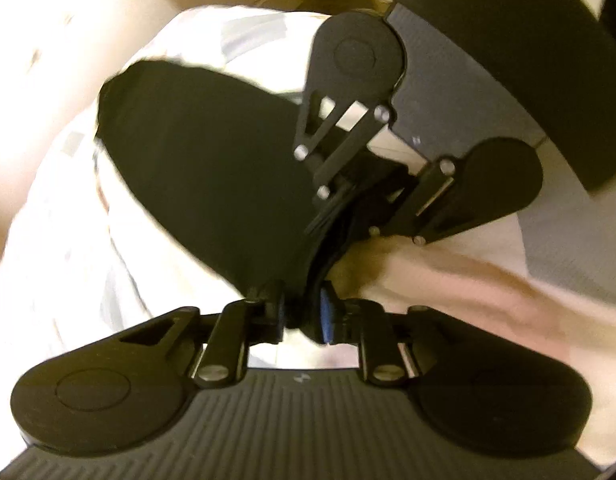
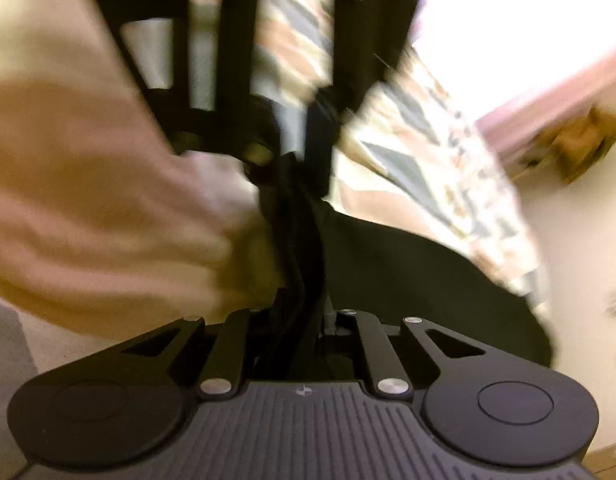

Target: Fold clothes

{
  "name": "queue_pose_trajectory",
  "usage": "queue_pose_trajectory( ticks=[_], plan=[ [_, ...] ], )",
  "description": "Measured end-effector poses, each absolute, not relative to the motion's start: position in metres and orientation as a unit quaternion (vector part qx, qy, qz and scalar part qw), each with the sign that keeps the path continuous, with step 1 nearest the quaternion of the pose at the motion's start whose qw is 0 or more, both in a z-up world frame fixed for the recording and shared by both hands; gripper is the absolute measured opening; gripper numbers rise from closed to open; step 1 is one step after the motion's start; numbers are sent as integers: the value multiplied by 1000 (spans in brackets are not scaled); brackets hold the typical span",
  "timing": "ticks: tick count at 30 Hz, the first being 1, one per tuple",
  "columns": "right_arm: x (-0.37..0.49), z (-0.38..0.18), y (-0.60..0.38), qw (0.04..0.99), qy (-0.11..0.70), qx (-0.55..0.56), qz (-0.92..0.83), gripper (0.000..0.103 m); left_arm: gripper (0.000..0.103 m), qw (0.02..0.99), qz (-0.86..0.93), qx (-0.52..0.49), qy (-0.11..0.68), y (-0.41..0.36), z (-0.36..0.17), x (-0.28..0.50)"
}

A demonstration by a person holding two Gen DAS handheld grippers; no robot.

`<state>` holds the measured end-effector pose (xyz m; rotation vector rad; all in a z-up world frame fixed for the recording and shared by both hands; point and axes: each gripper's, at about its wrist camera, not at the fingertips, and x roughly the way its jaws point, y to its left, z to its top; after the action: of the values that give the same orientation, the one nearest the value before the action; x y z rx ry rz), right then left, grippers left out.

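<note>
Left gripper (image 1: 302, 314) fingers pinched on black fabric garment (image 1: 196, 152). Right gripper (image 2: 298, 316) fingers pinched on same garment, over patterned bedspread (image 2: 435, 176).

Left tool (image 1: 304, 316): matte black, ribbed grey housing, silver screws, blue pad. Right tool (image 2: 304, 316): same black linkages.

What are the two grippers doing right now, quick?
Left gripper: shut on the black cloth.
Right gripper: shut on the same black cloth, close to the left one.
</note>
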<state>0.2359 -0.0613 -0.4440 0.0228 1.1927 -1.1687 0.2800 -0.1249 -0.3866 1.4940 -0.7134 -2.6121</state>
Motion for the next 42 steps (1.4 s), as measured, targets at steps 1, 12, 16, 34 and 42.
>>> queue_pose_trajectory(
  ticks=[1, 12, 16, 34, 42],
  plan=[
    [227, -434, -68, 685, 510, 52, -518, 9, 21, 37, -847, 489, -206, -129, -379, 279],
    [26, -393, -169, 701, 220, 532, -421, 11, 21, 267, -844, 458, 82, -180, -319, 249],
    [-55, -404, -209, 684, 140, 619, -359, 12, 23, 311, -834, 441, 117, -184, -314, 207],
    [-243, -418, -374, 718, 218, 591, -296, 12, 35, 389, -784, 448, 186, -212, -332, 31],
    [-310, -408, -412, 711, 227, 587, -315, 12, 35, 340, -802, 460, 170, -264, -333, -9]
  ],
)
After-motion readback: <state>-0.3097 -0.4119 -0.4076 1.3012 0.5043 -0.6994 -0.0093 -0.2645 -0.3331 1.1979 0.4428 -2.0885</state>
